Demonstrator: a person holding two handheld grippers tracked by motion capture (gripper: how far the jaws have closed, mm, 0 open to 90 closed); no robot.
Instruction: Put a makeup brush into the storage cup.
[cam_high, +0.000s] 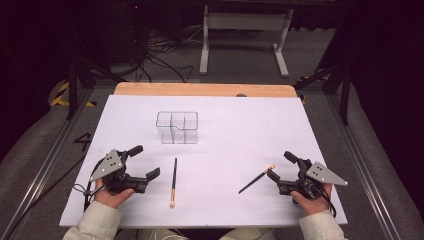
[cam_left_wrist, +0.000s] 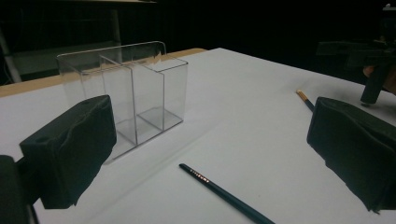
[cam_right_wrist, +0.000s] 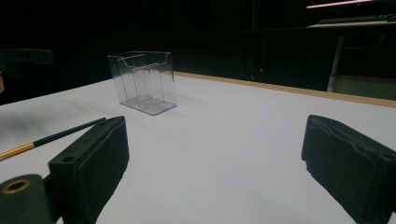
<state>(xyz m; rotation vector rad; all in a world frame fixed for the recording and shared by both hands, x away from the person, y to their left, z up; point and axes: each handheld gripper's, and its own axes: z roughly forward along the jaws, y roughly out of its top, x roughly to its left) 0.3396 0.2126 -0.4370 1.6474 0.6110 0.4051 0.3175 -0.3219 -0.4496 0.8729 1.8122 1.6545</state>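
Observation:
A clear plastic organizer (cam_high: 176, 127) with several compartments stands empty at the middle of the white sheet (cam_high: 240, 125). Two dark pencils with tan ends lie nearer me: one (cam_high: 173, 181) points straight away, the other (cam_high: 256, 179) lies slanted. My left gripper (cam_high: 144, 161) rests on the sheet left of the straight pencil, open and empty. Its own view has the organizer (cam_left_wrist: 123, 93) ahead and that pencil (cam_left_wrist: 224, 193) low between the jaws. My right gripper (cam_high: 281, 166) sits open just right of the slanted pencil (cam_right_wrist: 51, 137), with the organizer (cam_right_wrist: 144, 81) farther off.
The sheet covers a wooden table whose far edge (cam_high: 205, 89) shows as a tan strip. Metal rails run along both sides. Cables and a white frame (cam_high: 245, 30) sit on the floor beyond. In the left gripper view the right gripper (cam_left_wrist: 369, 60) shows far right.

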